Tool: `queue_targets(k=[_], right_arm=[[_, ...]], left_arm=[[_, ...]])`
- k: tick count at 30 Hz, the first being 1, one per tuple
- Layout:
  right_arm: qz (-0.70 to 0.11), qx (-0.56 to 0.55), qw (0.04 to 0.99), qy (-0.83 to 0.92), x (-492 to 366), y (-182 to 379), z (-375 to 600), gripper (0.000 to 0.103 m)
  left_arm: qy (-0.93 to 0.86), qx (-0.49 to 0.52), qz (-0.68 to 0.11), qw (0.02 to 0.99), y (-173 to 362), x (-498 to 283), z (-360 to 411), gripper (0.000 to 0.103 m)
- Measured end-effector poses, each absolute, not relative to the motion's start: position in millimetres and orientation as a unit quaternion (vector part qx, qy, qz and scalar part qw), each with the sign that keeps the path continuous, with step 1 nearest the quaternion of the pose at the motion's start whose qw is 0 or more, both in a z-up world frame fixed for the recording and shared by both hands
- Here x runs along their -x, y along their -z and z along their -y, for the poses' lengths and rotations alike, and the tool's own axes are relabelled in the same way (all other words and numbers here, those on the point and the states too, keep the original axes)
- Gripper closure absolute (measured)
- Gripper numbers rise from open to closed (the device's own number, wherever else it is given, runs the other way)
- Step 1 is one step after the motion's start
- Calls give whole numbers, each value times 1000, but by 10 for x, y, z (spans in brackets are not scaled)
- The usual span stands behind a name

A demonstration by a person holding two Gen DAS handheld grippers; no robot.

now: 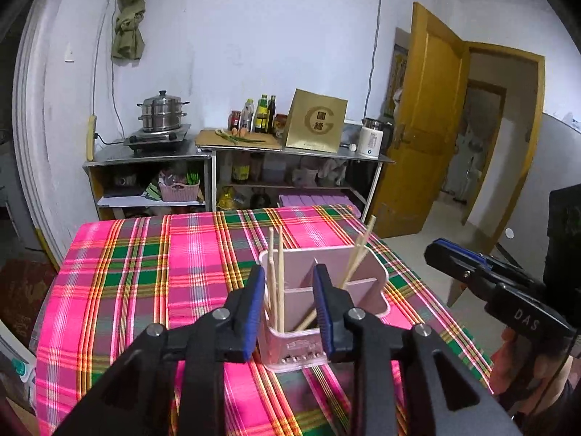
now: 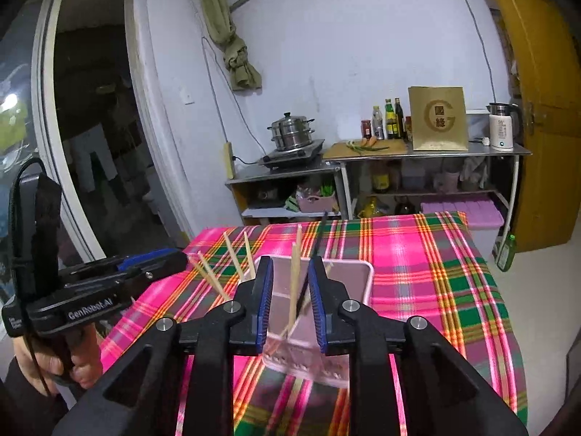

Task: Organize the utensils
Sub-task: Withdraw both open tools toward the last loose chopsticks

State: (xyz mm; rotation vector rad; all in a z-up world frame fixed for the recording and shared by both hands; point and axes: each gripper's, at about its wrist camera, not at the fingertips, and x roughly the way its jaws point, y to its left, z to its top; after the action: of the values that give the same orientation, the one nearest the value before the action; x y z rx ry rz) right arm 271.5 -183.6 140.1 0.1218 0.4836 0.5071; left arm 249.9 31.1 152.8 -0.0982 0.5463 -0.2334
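On the table [image 1: 120,261] covered by a pink, green and yellow plaid cloth stands a translucent pink plastic utensil holder with compartments [image 1: 357,265], pale wooden chopsticks [image 1: 280,272] leaning in its left and right sections. The left hand-held gripper [image 1: 289,309] has its blue-padded jaws spread, nothing pinched, over the holder's near left section. The right hand-held gripper [image 2: 290,307] is likewise spread, with a wooden chopstick and a dark chopstick [image 2: 316,247] standing loose between its pads.
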Motion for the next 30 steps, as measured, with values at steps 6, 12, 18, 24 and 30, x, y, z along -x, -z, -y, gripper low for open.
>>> queue_targets(k=[6,12,18,24,30], right_arm=[[-234,-47,943,-230,-2302,-1250,2045,82],[-249,-31,943,-217,-1909,-973,2199,65],[-278,-38,937,-209,-1644,-669,2371,65],[-306,-52,929,-203,-1433,-436,2500,65],[-331,-47,922,-193,-1378,-257,2530,65]], left_arm=[[116,39,-263,957,-1311,-2034,-232,70],[123,42,-285,950,-927,-1700,-128,69],[126,46,-309,941,-602,-1431,-19,70],[129,53,-327,935,-409,-1228,18,69],[128,55,-344,928,-261,-1170,80,69]])
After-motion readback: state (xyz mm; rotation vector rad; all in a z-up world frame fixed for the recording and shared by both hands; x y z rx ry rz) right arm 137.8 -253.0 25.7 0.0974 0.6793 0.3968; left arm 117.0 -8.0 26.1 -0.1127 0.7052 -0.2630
